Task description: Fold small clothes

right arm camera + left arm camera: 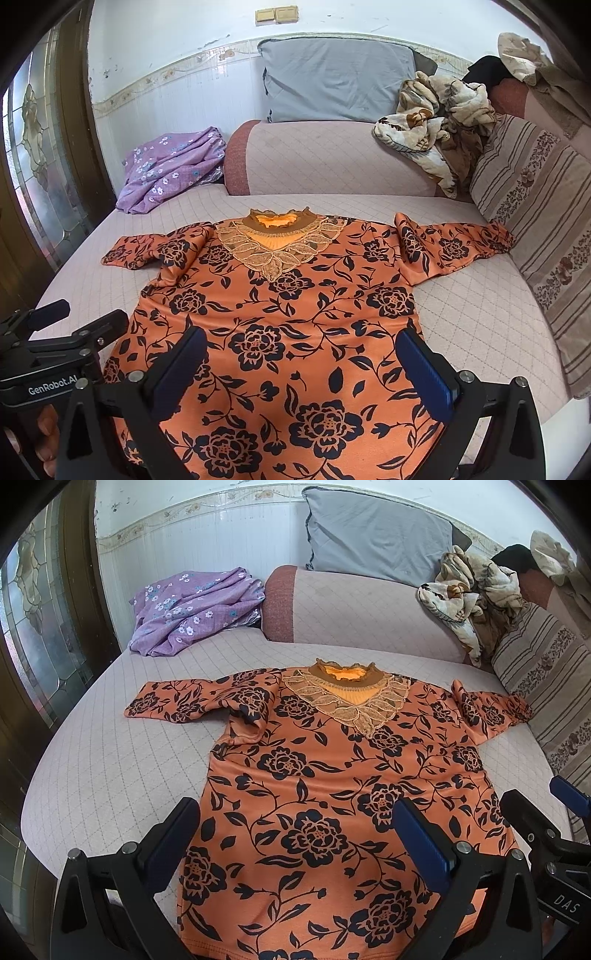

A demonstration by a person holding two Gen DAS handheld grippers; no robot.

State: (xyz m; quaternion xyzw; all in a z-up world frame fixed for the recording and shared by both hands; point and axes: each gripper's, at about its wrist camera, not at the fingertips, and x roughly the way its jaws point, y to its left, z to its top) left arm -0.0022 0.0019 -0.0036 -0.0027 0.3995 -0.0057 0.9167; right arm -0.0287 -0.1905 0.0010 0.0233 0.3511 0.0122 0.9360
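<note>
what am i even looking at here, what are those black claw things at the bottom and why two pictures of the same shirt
The black claws are two hand-held grippers, one in each of a person's hands; there is no robot arm. Each carries a wide-angle camera looking along its two fingers, so you get two pictures. One shows the left gripper, the other the right gripper. Both are open above the hem and hold nothing. The orange floral top lies spread flat on a quilted sofa seat, sleeves out, not yet folded. Behind it are a purple flowered cloth, a grey pillow and a crumpled beige blanket.
</note>
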